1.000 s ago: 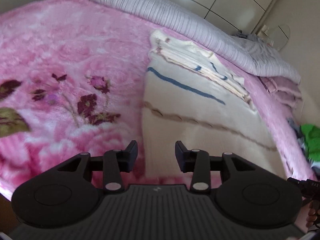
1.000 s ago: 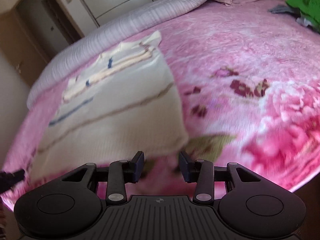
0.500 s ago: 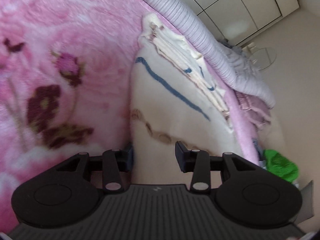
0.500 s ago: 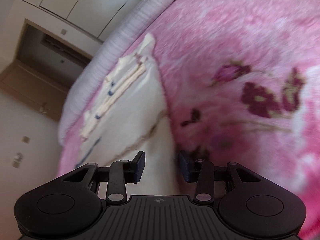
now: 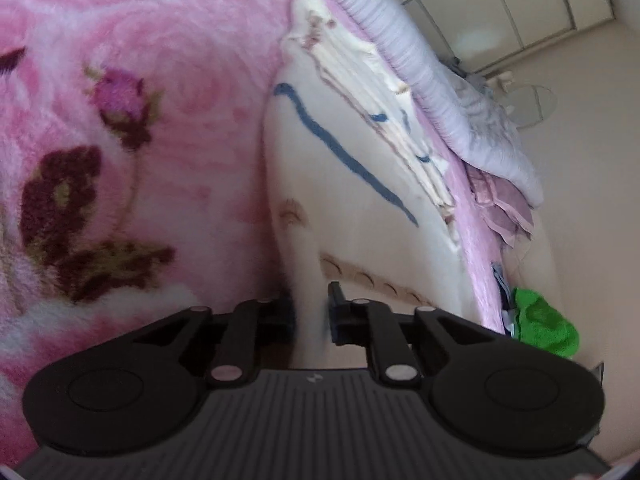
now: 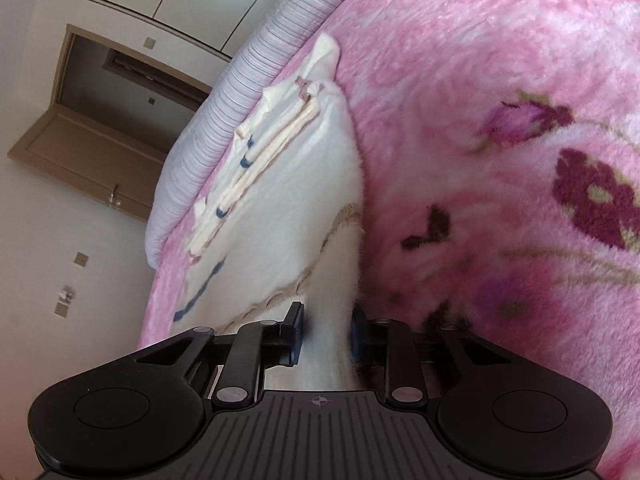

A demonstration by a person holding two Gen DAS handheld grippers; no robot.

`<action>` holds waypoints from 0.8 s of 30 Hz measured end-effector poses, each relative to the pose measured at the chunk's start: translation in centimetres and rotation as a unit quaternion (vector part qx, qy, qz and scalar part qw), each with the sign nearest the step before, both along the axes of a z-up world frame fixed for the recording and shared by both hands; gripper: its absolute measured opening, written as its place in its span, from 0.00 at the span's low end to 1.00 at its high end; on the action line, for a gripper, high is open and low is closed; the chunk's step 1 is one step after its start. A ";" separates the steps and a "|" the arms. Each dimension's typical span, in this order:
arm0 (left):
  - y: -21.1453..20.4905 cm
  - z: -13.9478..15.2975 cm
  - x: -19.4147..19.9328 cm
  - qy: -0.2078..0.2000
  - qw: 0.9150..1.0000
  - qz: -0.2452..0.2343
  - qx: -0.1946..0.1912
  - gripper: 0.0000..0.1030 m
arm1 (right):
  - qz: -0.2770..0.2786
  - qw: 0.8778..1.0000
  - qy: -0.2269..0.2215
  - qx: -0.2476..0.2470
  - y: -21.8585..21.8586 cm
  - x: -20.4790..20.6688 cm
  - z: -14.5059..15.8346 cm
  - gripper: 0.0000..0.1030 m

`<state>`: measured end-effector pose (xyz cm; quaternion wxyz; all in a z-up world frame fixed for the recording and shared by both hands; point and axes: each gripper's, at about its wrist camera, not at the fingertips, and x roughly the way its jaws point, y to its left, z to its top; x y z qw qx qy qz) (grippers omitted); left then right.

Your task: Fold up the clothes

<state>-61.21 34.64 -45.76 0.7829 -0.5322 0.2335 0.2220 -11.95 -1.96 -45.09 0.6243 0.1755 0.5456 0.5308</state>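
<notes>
Bed covered by a pink floral blanket [image 5: 152,128], plush, with dark red flowers. A rolled lilac striped quilt [image 5: 384,28] lies along the far edge, with white wardrobe doors [image 5: 500,12] behind it. A green cloth [image 5: 540,324] sits low at the bed's right side in the left wrist view. The right wrist view shows an open wooden door [image 6: 92,136] and a pale wall.

Cream garment [image 5: 360,208] with a blue stripe and a tan stitched line lies flat on the blanket, its folded layers stacked at the far end next to the quilt.

Left gripper [image 5: 311,312]: jaws narrow, pinching the garment's near left corner. Right gripper [image 6: 326,336]: jaws narrow, clamped on the cream fabric at the near right corner.

Versus a second ago: both grippers are lower and closer to the garment's near edge, both views are rolled, and jaws that stood wide and empty have just been closing onto the cloth. The garment lies in the same place.
</notes>
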 end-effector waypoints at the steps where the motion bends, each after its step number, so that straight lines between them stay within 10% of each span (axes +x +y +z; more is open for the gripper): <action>1: 0.1 0.1 0.2 0.002 1.000 0.000 0.001 0.08 | -0.003 1.000 0.003 -0.002 0.2 0.1 0.0 0.25; 4: -0.2 0.6 0.7 0.018 1.000 -0.006 0.021 0.05 | -0.009 1.000 -0.002 -0.019 0.8 0.1 0.3 0.08; 13: -2.6 3.0 -2.8 0.008 0.996 -0.004 0.093 0.04 | 0.000 0.999 -0.032 -0.003 -0.7 -1.3 2.7 0.06; 24: -10.8 4.2 -12.2 -0.025 0.997 0.012 0.078 0.04 | 0.017 0.999 -0.028 0.010 -7.8 -6.7 5.0 0.06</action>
